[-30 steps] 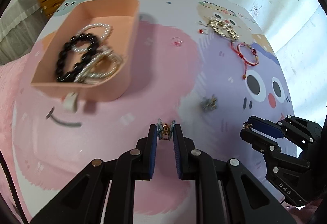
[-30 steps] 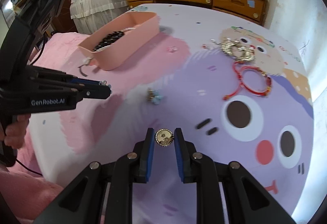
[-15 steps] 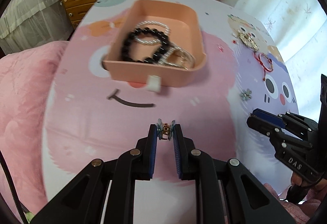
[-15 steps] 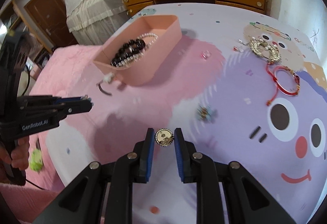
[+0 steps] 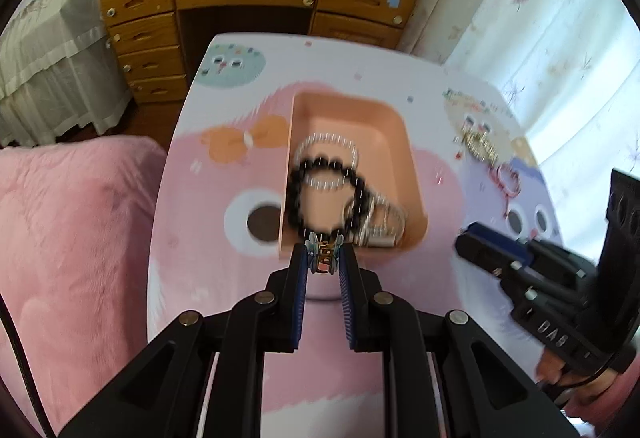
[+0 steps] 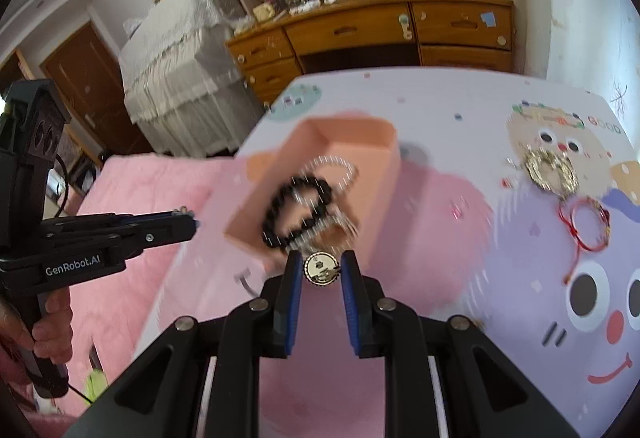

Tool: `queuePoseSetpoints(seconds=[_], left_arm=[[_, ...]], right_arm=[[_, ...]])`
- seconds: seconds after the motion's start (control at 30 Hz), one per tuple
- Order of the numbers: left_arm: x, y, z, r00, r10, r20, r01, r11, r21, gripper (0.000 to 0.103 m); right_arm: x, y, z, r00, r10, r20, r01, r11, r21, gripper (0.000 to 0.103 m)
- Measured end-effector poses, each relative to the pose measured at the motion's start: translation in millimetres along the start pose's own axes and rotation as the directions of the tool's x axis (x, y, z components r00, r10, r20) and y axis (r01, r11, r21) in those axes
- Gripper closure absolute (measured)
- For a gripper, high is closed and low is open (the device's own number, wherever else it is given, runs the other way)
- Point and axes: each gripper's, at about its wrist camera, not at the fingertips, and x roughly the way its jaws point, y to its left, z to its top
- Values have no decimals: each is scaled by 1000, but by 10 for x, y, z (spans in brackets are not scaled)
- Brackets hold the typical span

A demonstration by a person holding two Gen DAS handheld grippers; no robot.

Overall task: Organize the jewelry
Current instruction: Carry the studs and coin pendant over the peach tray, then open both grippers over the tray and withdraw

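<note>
- Your left claw [image 5: 323,260] is clenched on a small charm [image 5: 325,257]; the tray [image 5: 412,174] lies dead ahead, its near wall just past the tips, long axis running away from you.
- Your right claw [image 6: 322,270] grips a gold pendant [image 6: 321,269], equally near the tray's corner.
- Beads [image 5: 320,194] fill the near end; the far end is free.
- More jewelry [image 6: 552,170] lies well right on the worktop [image 6: 440,98].

L gripper [image 5: 324,258] w/ small clip at near wall of peach plastic tray [image 5: 412,174] | R gripper [image 6: 321,270] beside it | tray near half filled: black bead bracelet [image 5: 324,194], pearl bracelet [image 5: 328,142] | far half bare | surface [image 5: 240,222] left of tray open
</note>
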Motion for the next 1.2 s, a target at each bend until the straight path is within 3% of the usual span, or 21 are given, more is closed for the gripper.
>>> queuePoseSetpoints(seconds=[0.37,0.6,0.67,0.73,1.03,1.2], left_arm=[[-16,-18,669,994,-110,23,106,985,134,89],[41,-101,793,987,-160,14,155,970,188,89],[58,-113,797,989,-147,13,142,971,194,75],[56,-102,802,991,-133,24,126,974,187,60],[29,-28,747,992,-123,10,120,978,168,55],[62,-9,555,996,-84,-21,86,983,162,52]], right_arm=[[224,361,293,995,-14,94,9,998,55,84],[275,482,307,990,-41,137,31,997,75,83],[275,498,292,987,-50,152,39,997,69,78],[282,534,266,984,-85,154,77,995,59,63],[243,483,114,989,-77,123,67,994,87,60],[234,400,-78,996,-71,52,65,992,105,59]])
